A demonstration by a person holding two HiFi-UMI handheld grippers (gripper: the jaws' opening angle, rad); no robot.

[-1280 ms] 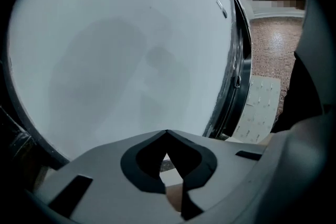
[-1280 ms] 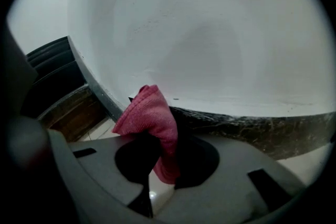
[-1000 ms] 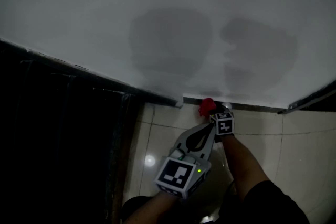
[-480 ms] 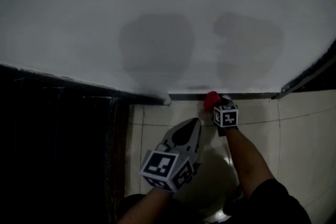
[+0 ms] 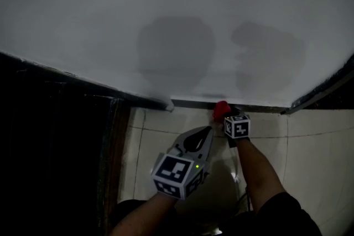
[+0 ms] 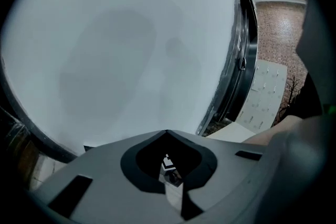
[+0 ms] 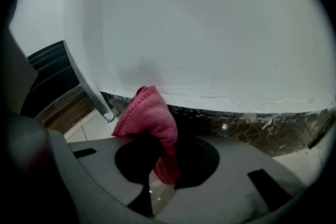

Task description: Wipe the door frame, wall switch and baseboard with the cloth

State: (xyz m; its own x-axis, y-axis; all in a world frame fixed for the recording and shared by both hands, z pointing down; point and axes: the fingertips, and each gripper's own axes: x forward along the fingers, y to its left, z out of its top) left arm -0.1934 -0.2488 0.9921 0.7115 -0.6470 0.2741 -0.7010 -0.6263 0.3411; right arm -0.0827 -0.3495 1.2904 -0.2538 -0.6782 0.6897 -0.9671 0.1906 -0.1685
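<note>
Red cloth (image 7: 149,118) clamped in R hand-held gripper (image 7: 163,164), at dark baseboard (image 7: 252,128).

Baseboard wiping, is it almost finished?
Hard to say. In hand: the right gripper pinches the red cloth at the dark baseboard. Done: no clean or dirty marks show, so I cannot tell. Left: likely the baseboard stretch to the right; no wall switch is in view. The left gripper is shut and empty.
</note>
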